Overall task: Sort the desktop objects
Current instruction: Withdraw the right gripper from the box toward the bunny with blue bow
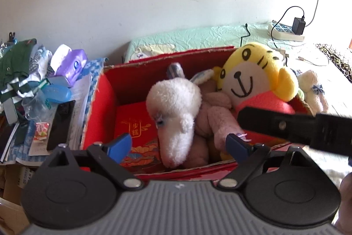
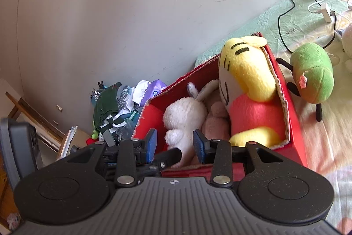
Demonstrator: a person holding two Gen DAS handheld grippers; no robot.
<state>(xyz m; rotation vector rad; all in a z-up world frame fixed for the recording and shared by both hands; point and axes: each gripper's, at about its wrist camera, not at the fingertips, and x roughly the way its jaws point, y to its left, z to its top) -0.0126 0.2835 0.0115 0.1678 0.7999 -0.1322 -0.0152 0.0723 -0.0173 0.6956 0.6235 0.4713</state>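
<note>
A red cardboard box (image 1: 99, 107) is seen open on the bed cover, filled with soft toys. Its right side is taken up by a yellow tiger plush (image 1: 255, 74) in a coral shirt, propped upright against the right wall with its head above the rim. Beside it, in the middle of the box, a white fluffy plush (image 1: 176, 112) is laid head-down over a pale pink plush (image 1: 217, 116). A flat red gift box (image 1: 134, 125) is seen on the floor of the box at the left.

Outside the box, just beyond its right wall, a green plush (image 2: 310, 74) with thin black limbs is found on the cover. Left of the box, a heap of clothes (image 1: 15, 72) and papers is piled against the wall, topped by a purple tissue pack (image 1: 70, 63).

The left gripper (image 1: 178, 144) is held wide open above the near edge of the box, nothing between its blue pads. The right gripper (image 2: 175, 142) is likewise parted and empty, poised over the white fluffy plush.
</note>
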